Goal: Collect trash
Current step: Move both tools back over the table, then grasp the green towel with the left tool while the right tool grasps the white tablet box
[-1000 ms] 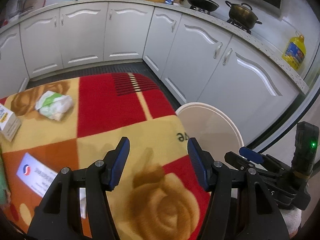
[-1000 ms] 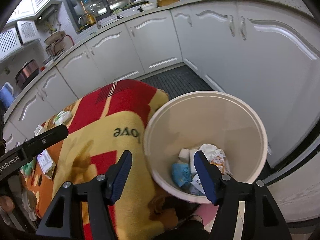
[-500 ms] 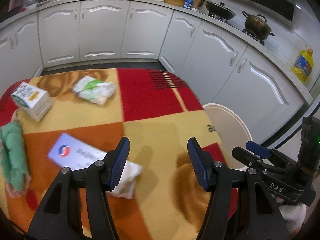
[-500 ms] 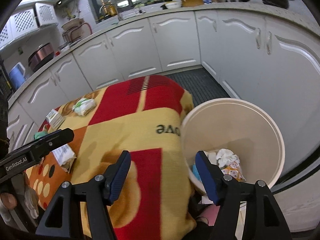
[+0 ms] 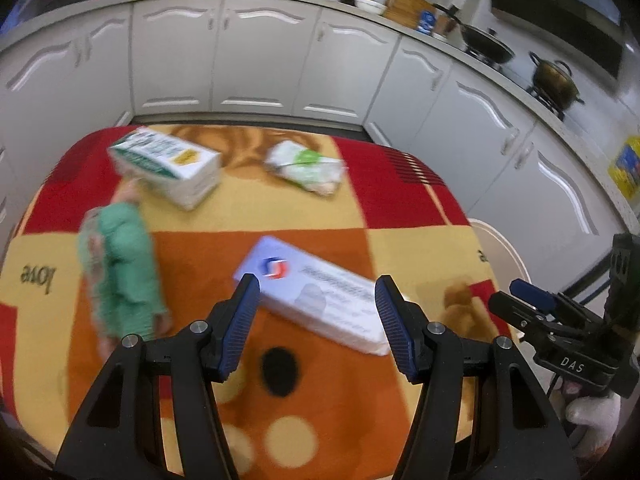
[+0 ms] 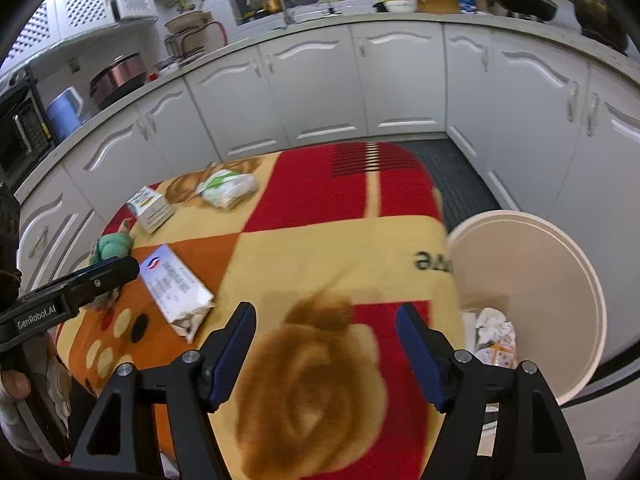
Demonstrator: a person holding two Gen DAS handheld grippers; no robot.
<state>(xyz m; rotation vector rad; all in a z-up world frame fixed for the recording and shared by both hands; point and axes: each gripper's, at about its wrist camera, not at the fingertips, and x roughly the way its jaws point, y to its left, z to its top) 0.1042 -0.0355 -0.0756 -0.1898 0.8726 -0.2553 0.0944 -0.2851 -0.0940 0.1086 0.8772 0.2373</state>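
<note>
A table under a red, yellow and orange blanket [image 5: 360, 208] carries trash: a flat white packet with a red and blue logo [image 5: 316, 292] [image 6: 176, 292], a white and green carton [image 5: 168, 168] [image 6: 150, 208], a crumpled white and green wrapper [image 5: 308, 166] [image 6: 228, 188] and a green cloth lump [image 5: 120, 268] [image 6: 110, 250]. My left gripper [image 5: 316, 328] is open and empty, just above the near end of the flat packet. My right gripper [image 6: 326, 350] is open and empty over the blanket, left of a cream bin [image 6: 532, 264] that holds crumpled trash [image 6: 494, 328].
White kitchen cabinets [image 5: 256, 56] run behind and to the right of the table. A dark floor mat [image 6: 452, 176] lies between table and cabinets. Pots [image 5: 554, 78] and a yellow oil bottle [image 5: 626, 168] stand on the counter. The bin's rim [image 5: 500, 248] shows at the table's right edge.
Both grippers swung left, away from the bin. The left one now faces the flat packet, which sits between its fingers in view. Both stay open and empty.
</note>
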